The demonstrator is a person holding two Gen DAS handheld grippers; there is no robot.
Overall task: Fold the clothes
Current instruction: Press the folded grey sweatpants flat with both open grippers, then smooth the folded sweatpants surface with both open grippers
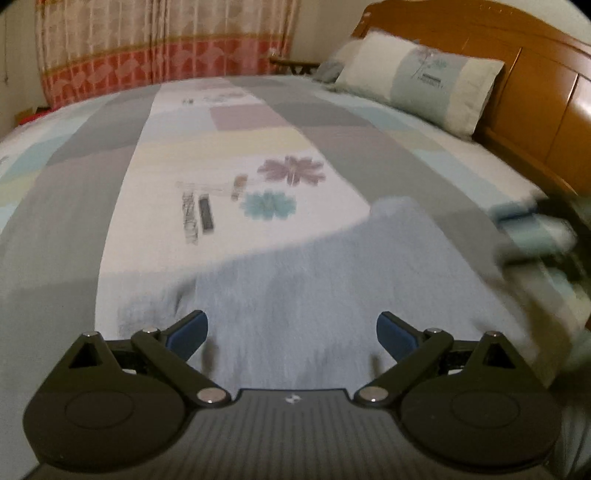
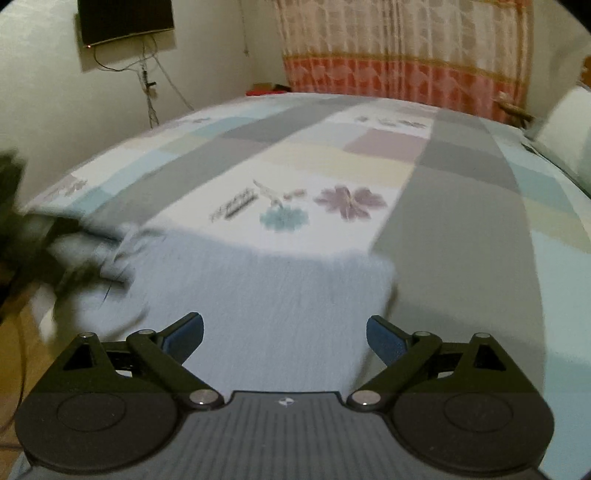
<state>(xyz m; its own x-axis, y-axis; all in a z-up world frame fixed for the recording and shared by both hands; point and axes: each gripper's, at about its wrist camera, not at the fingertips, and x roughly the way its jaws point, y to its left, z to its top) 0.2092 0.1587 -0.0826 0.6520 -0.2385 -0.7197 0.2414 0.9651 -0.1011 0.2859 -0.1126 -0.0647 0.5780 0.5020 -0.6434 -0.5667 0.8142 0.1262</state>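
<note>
A pale blue fuzzy garment (image 1: 325,280) lies flat on the bed near its front edge; it also shows in the right wrist view (image 2: 266,291). My left gripper (image 1: 291,336) is open and empty, just above the garment's near part. My right gripper (image 2: 284,338) is open and empty over the garment's near right part. The other gripper shows as a dark blur at the garment's left edge (image 2: 33,240) in the right wrist view, and at the far right (image 1: 554,236) in the left wrist view.
The bed has a patchwork cover (image 1: 229,147) with flower prints. A pillow (image 1: 421,81) leans on the wooden headboard (image 1: 535,74). A patterned curtain (image 2: 406,55) hangs behind the bed. A dark screen (image 2: 125,18) with cables is on the wall.
</note>
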